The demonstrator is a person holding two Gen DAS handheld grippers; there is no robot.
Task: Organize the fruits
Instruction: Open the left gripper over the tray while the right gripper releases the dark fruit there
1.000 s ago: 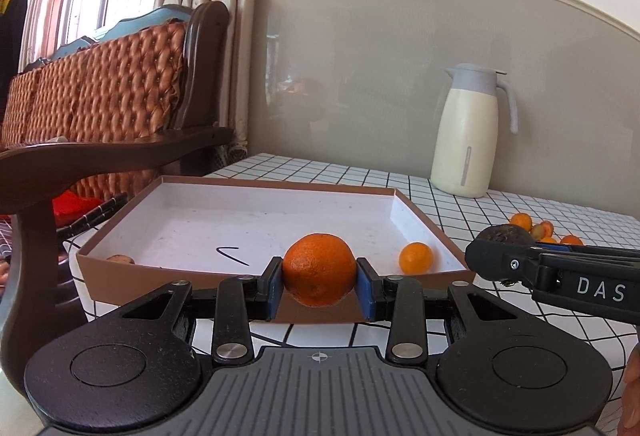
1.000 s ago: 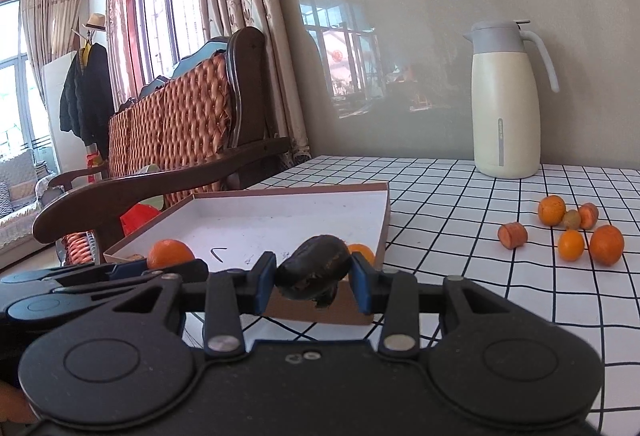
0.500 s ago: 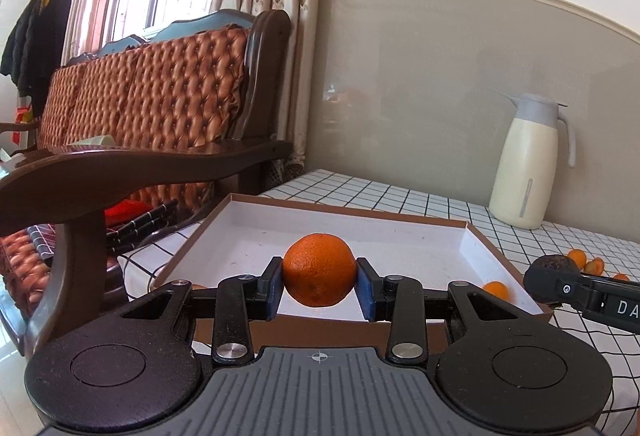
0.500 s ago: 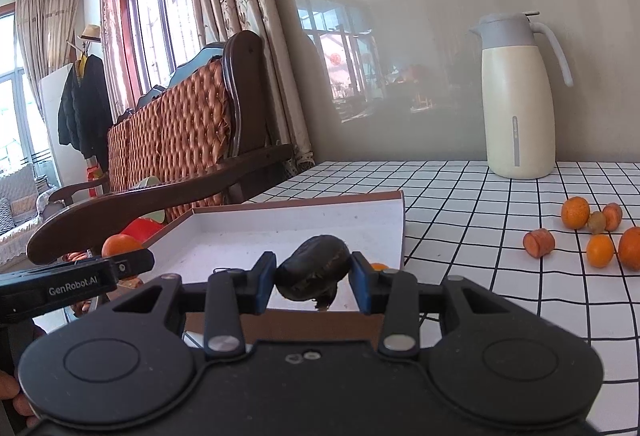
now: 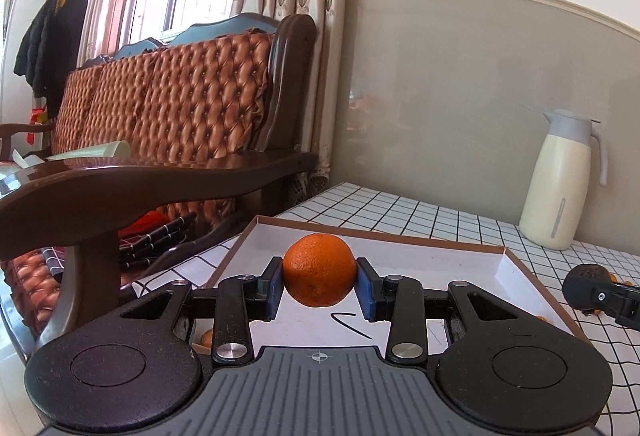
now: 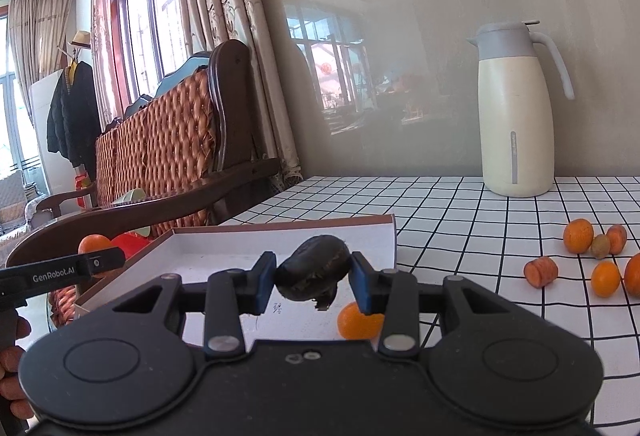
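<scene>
Fingers [image 5: 272, 286] of the left gripper [image 5: 319, 288] clamp an orange [image 5: 319, 270] above the box [image 5: 532, 284]; the right gripper [image 6: 311, 282] pinches a dark, wrinkled fruit [image 6: 312, 272], long axis tilted up to the right. Beyond stand a sofa [image 5: 180, 108] and jug [image 6: 516, 116]; loose fruits [image 6: 578, 236] lie on the worktop [image 6: 440, 204], one small orange [image 6: 356, 322] in the box.

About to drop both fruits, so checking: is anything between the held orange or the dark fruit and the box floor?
Nothing visible blocks either. The orange hangs over bare white floor of the box. The dark fruit is also above open floor, with a small orange lying just to its right.
</scene>
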